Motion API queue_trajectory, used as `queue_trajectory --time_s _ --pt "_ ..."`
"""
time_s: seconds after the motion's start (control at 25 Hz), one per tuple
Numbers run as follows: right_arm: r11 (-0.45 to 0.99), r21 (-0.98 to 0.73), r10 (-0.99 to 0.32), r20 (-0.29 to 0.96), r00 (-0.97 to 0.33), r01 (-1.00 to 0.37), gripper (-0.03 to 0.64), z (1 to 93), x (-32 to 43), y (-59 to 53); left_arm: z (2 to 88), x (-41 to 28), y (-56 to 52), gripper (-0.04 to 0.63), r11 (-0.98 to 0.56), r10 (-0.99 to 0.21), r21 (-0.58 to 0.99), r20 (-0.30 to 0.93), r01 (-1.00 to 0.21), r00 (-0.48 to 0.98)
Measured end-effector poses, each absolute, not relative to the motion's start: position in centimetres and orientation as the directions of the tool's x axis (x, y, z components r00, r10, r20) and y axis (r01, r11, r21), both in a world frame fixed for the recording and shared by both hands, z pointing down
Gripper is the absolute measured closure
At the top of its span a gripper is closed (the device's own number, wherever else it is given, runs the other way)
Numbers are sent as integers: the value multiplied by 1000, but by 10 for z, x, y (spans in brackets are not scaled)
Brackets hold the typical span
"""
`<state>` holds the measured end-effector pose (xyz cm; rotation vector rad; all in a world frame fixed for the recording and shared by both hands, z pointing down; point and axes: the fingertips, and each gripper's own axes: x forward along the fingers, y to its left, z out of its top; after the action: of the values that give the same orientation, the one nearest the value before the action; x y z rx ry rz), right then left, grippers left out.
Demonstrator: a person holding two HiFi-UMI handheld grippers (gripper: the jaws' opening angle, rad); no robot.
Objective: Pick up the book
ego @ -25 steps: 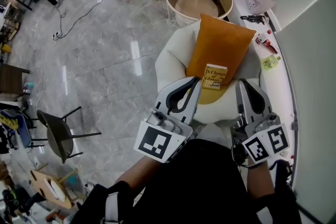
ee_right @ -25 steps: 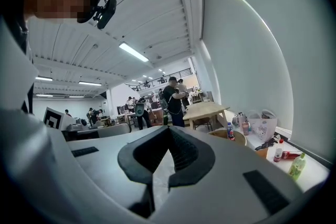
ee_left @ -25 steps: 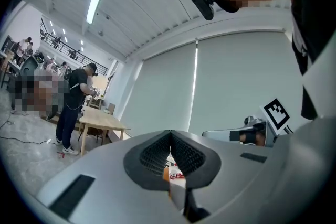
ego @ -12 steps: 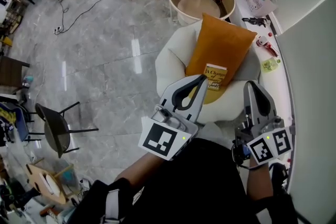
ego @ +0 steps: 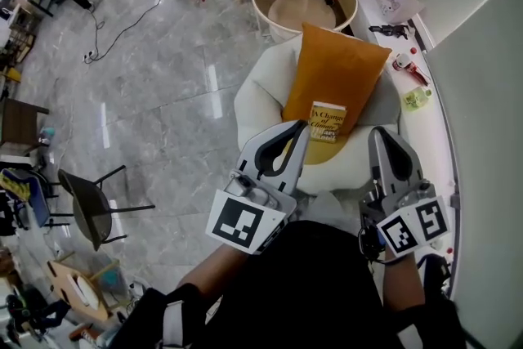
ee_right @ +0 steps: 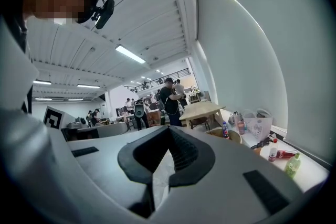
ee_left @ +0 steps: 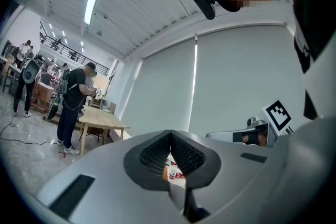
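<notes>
Head view: little is changed since a second ago. The left gripper (ego: 301, 127) and right gripper (ego: 382, 135) are kept short of the book (ego: 327, 122), which is seen at frame centre on the orange cushion (ego: 337, 69), untouched. "A Change of Climate" is probably printed on it.

Left gripper view: the jaws are pressed together, empty.

Right gripper view: likewise.

Grey L gripper (ego: 301, 127) & R gripper (ego: 382, 132), b/w marker cubes (ego: 239, 225); blk top (ego: 319, 282).

We see the white seat (ego: 255, 100) open at its front, up to the book (ego: 327, 121); bare floor (ego: 163, 94) left of it, round table (ego: 298, 12) behind, cluttered ledge (ego: 437, 135) right.
</notes>
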<state>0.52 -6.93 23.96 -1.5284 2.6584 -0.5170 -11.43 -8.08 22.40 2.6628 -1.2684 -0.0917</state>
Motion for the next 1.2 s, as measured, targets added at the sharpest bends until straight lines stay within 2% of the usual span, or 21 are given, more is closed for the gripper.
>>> queue_trajectory --time_s 0.08,0.68,1.2 --pt "463 -308 -842 140 -521 -831 607 241 17 -74 229 -103 -84 591 -611 -774 185 64 -770 630" --pt "490 -382 -829 74 -555 -783 607 233 115 -119 208 -11 -113 591 -596 -792 122 73 -794 606" --pt "553 -429 -779 37 -626 -714 607 251 164 -147 219 33 -127 591 -529 -835 55 147 -847 531"
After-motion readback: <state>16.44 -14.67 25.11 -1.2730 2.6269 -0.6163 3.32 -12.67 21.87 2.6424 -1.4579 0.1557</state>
